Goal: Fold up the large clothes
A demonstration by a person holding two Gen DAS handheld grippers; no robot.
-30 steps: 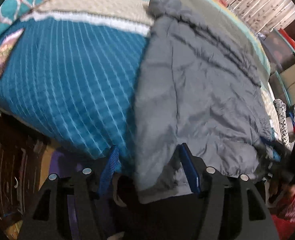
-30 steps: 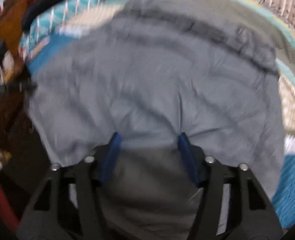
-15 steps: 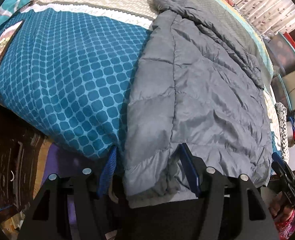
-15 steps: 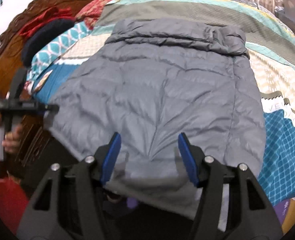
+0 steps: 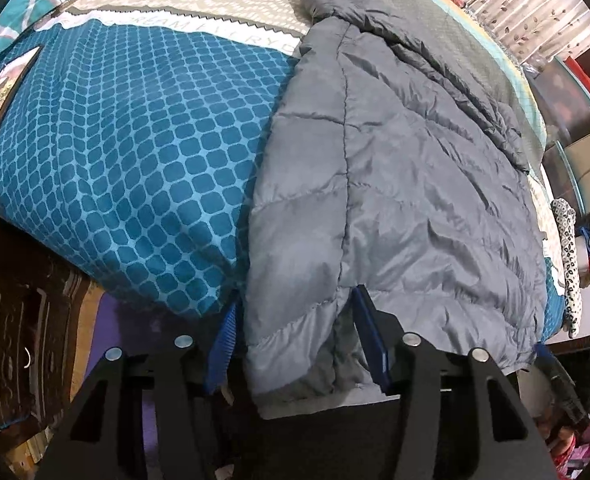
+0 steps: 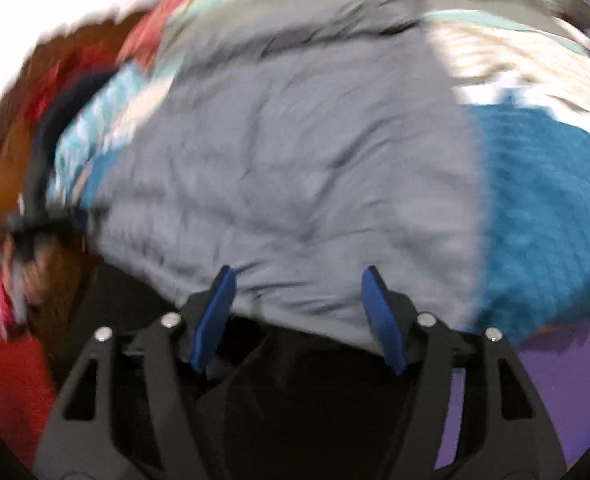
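lying flat along a bed with a blue patterned bedspread [image 5: 143, 168], grey puffer jacket [image 5: 395, 184], hem hanging over the near edge. left gripper [image 5: 299, 340] spread wide, hem corner between the blue pads, not pinched. right gripper [image 6: 299, 312] likewise wide apart at the hem, nothing clamped; view blurred.

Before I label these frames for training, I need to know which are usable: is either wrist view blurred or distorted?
Left wrist view: sharp, quilting seams on the grey jacket and the blue bedspread pattern crisp, fisheye bending at the edges. Right wrist view: heavy motion blur smears jacket and bedding; only the right gripper looks fairly sharp.
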